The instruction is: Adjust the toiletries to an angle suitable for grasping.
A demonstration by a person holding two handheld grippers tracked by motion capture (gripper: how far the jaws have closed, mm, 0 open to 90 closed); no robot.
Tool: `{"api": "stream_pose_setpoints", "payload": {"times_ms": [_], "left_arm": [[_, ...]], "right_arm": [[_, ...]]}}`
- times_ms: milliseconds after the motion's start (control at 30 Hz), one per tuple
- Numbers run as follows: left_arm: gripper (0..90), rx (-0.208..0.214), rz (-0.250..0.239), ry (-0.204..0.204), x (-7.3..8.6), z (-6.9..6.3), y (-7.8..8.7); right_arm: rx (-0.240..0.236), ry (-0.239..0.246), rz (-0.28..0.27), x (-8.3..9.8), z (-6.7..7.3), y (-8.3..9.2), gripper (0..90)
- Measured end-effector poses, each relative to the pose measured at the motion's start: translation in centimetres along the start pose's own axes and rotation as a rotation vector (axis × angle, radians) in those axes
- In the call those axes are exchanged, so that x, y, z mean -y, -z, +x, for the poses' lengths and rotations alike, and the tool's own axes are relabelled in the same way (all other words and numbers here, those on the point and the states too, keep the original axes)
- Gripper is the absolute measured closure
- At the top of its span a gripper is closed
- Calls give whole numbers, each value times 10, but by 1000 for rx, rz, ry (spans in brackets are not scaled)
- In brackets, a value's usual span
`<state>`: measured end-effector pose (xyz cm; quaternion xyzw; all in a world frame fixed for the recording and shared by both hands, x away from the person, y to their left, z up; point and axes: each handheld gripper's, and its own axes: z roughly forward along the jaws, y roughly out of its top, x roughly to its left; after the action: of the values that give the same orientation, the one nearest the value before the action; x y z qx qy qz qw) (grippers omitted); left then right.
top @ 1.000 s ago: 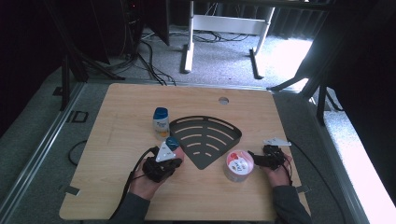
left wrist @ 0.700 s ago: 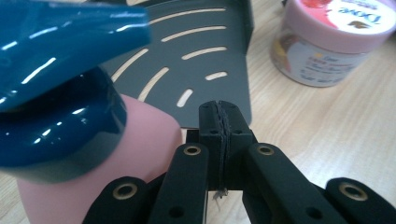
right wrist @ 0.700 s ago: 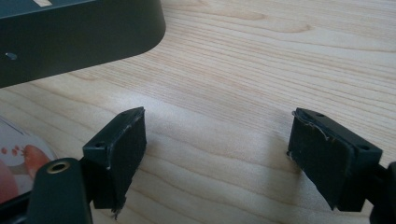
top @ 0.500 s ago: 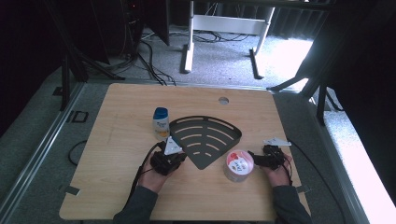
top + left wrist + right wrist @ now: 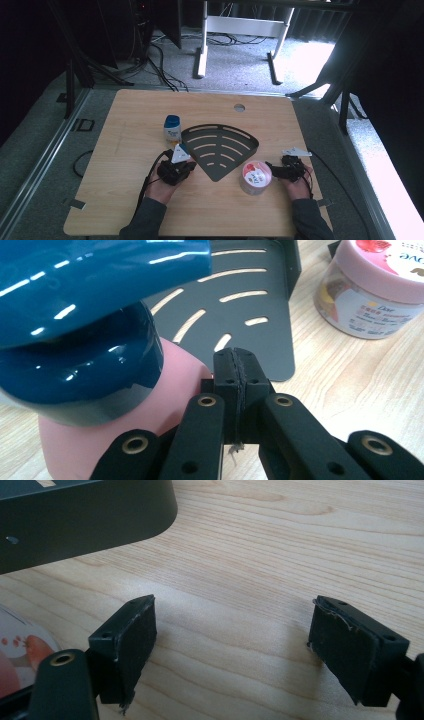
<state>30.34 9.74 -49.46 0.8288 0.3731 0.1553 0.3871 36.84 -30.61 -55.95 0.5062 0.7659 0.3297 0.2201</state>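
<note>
Pale wood-grain table (image 5: 125, 150) stands on grey carpet, with dark room and cables at the upper left. Left of centre, the left gripper (image 5: 176, 170), its jaws pressed shut on nothing, lies just below the blue-capped bottle (image 5: 172, 129). At centre is the black slotted tray (image 5: 220, 150). Lower right, the pink-lidded jar (image 5: 255, 177) sits beside the right gripper (image 5: 280, 171), jaws wide.

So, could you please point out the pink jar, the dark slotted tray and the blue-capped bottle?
pink jar (image 5: 255, 175), high view, on its lid.
dark slotted tray (image 5: 220, 162), high view, on bare metal near its narrow corner.
blue-capped bottle (image 5: 172, 121), high view, on its blue cap.
</note>
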Motion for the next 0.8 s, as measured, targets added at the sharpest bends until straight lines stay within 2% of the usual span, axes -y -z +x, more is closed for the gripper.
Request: {"api": "stream_pose_setpoints", "payload": {"times_ms": [167,267,400,700,800], "left_arm": [[898,2,2,-6,2,7,2],[898,21,2,-21,3,11,3],[894,14,14,-30,5,12,7],[884,8,33,-1,27,17,22],[884,-13,38,-5,30,19,25]], "right_arm": [[0,0,0,0,0,0,188],[0,0,0,0,0,0,188],[0,0,0,0,0,0,188],[0,0,0,0,0,0,189],[0,0,0,0,0,0,189]]}}
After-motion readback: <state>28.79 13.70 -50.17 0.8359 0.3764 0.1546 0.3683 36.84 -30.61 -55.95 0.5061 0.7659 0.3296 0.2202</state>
